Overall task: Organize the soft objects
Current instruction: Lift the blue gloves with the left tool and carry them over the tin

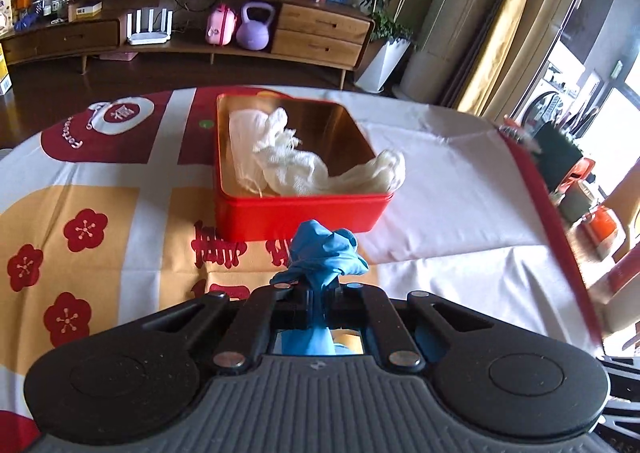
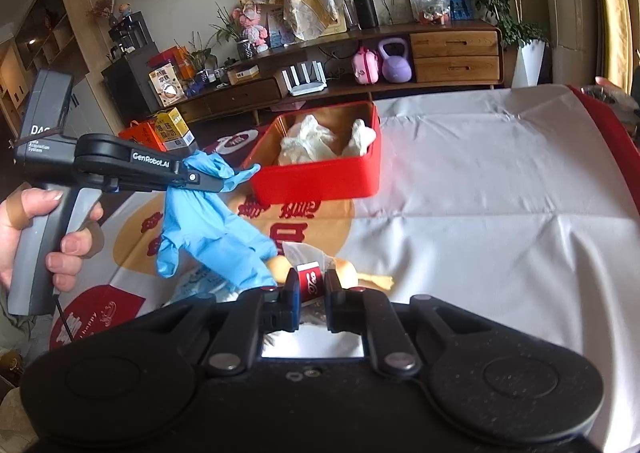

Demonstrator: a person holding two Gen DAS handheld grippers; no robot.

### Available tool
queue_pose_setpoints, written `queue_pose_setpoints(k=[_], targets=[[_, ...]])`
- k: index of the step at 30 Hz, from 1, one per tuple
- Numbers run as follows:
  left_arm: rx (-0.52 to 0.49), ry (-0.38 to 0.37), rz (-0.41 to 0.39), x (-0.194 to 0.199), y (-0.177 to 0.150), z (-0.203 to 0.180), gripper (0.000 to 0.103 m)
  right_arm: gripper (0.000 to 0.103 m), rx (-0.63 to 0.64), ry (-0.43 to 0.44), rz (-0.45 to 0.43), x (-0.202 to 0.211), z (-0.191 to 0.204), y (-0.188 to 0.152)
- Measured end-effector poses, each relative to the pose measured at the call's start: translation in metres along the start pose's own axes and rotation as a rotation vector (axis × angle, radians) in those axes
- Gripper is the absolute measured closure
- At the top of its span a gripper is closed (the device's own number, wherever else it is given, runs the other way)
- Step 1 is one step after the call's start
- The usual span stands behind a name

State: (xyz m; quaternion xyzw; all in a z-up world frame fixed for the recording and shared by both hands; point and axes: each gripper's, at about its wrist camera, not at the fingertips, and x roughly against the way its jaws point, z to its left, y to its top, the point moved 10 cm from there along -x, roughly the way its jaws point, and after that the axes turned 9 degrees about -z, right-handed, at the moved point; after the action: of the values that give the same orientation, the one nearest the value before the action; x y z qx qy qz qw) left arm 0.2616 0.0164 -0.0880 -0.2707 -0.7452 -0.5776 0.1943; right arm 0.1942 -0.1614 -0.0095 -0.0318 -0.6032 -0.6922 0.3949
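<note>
My left gripper [image 1: 316, 287] is shut on a blue rubber glove [image 1: 324, 249] and holds it above the tablecloth, just in front of the red tin box [image 1: 300, 213]. White cloths [image 1: 288, 157] lie in the box, one draped over its right rim. In the right wrist view the left gripper [image 2: 216, 183] holds the glove [image 2: 208, 229] hanging at the left, near the box [image 2: 320, 181]. My right gripper [image 2: 312, 289] is open low over the table, its jaws on either side of a red-labelled clear packet [image 2: 310, 279] with bread-like pieces [image 2: 346, 271].
The table is covered by a white, red and yellow printed cloth [image 2: 480, 189]. A printed wrapper [image 2: 196, 281] lies under the hanging glove. A wooden sideboard [image 1: 320, 33] with a purple kettlebell [image 1: 254, 27] stands beyond the table. The table's red edge [image 1: 548, 205] runs on the right.
</note>
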Motion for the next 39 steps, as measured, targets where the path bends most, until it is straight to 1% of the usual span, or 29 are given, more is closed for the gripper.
queue_pose_setpoints(k=[6,8,15,21,26,32,39], targets=[[-0.003,-0.016,-0.002,0.025,0.02,-0.004,0.098,0.092,0.008,0.015,-0.031,0.005,0.007,0.039],[-0.004,-0.034,-0.01,0.032,0.03,-0.006,0.098,0.092,0.015,0.011,-0.041,0.004,0.007,0.051],[-0.036,-0.053,-0.068,0.048,0.073,-0.01,0.098,0.092,0.049,0.012,-0.068,-0.008,0.01,0.093],[-0.062,-0.048,-0.12,0.047,0.108,-0.013,0.098,0.091,0.076,0.011,-0.077,-0.028,0.01,0.119],[-0.067,-0.04,-0.153,0.028,0.13,-0.015,0.098,0.091,0.085,0.014,-0.077,-0.054,0.007,0.134],[-0.046,-0.024,-0.199,-0.003,0.154,-0.014,0.098,0.091,0.092,0.014,-0.069,-0.091,-0.001,0.143],[-0.063,0.049,-0.235,-0.047,0.166,-0.002,0.098,0.091,0.089,0.011,-0.056,-0.141,-0.011,0.149]])
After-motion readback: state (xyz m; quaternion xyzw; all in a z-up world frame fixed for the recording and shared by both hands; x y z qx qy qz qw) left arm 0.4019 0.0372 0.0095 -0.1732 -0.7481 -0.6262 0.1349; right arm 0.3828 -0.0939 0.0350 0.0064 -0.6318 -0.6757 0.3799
